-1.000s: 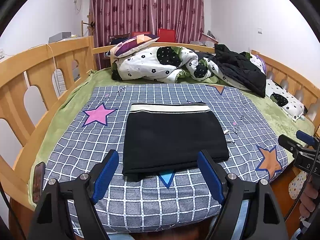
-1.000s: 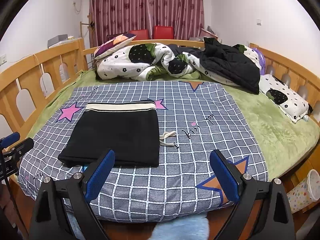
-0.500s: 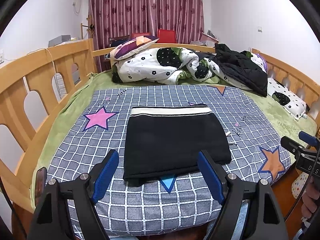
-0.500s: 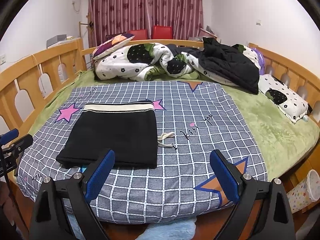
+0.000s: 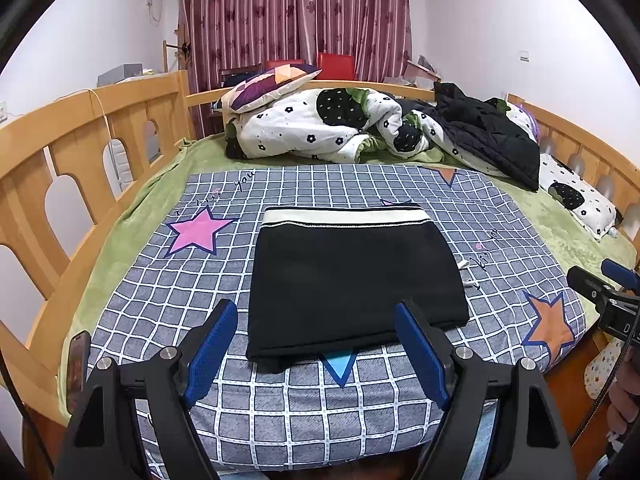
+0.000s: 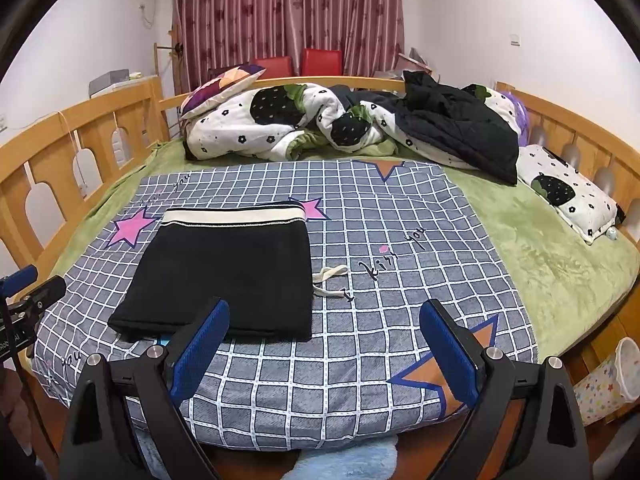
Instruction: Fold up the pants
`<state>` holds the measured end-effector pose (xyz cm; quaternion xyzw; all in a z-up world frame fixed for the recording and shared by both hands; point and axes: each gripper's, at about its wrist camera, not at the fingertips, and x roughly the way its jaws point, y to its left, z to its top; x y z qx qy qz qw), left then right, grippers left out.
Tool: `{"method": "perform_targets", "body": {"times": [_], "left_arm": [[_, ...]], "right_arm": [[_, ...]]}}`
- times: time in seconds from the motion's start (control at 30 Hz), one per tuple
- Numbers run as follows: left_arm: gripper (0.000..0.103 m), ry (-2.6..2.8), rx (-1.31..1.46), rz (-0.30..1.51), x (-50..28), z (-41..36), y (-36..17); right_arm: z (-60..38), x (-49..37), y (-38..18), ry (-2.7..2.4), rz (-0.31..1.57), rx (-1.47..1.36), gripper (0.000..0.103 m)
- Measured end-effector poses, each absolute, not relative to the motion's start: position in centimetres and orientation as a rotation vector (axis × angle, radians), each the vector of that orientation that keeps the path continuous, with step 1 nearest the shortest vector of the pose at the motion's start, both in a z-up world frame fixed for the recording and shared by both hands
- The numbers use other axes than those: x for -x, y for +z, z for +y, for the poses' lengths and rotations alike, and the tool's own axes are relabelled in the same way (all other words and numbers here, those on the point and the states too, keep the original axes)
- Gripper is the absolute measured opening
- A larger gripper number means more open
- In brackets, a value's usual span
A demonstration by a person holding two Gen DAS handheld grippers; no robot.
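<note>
Two grippers are held above the near edge of a bed, each with its blue-padded jaws spread wide and nothing between them: the left gripper [image 5: 316,344] and the right gripper [image 6: 324,344]. The bed is covered by a grey checked sheet [image 5: 360,184] printed with stars, laid over a green blanket [image 6: 540,248], and is enclosed by a wooden bed frame [image 5: 80,120]. White walls and a dark red curtain [image 5: 296,12] are seen behind it, with two red chairs [image 6: 320,62] at the far rail.

On the sheet the pants [image 5: 352,276] are laid folded into a flat black rectangle, with the cream waistband [image 5: 344,216] at the far edge. They lie just ahead of the left gripper and to the left of the right gripper, touched by neither. A pale drawstring [image 6: 330,278] is spread on the sheet just beside their right edge.

At the far end a white flowered quilt [image 5: 312,128], a patterned pillow [image 5: 272,84] and a black jacket [image 5: 488,136] are heaped together; a second flowered pillow [image 6: 568,192] is placed by the right rail.

Only in the right wrist view is a star-printed bin [image 6: 612,380] shown, standing on the floor beside the bed's right corner; its contents cannot be made out. Only in the left wrist view is a dark phone-like object [image 5: 78,372] seen at the sheet's left corner.
</note>
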<state>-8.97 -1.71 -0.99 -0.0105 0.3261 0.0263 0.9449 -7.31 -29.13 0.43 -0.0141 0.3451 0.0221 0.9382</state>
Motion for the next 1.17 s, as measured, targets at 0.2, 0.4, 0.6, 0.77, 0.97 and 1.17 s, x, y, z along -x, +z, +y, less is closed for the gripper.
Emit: {"method": "perform_targets", "body": {"times": [0.2, 0.4, 0.6, 0.77, 0.97, 1.17], "left_arm": [[0.079, 0.057, 0.019, 0.662, 8.9, -1.6, -0.9], [0.079, 0.061, 0.009, 0.655, 8.9, -1.7, -0.6], [0.079, 0.075, 0.000, 0.651, 8.9, -1.6, -0.5], [0.079, 0.070, 0.010, 0.654, 8.5, -1.5, -0.5], [0.080, 0.055, 0.003, 0.655, 7.6, -1.7, -0.6], [0.080, 0.055, 0.006, 0.670, 5.8, -1.2, -1.5]], "right_arm": [[-28.9, 7.1, 0.3, 0.050, 0.707, 0.033, 0.095], [-28.7, 7.1, 0.4, 0.053, 0.704, 0.038, 0.095], [-28.6, 6.5, 0.4, 0.054, 0.706, 0.033, 0.095], [-28.6, 6.0, 0.2, 0.057, 0.710, 0.036, 0.095], [-28.4, 5.2, -0.2, 0.054, 0.718, 0.045, 0.095], [-28.3, 3.1, -1.3, 0.056, 0.740, 0.042, 0.095]]}}
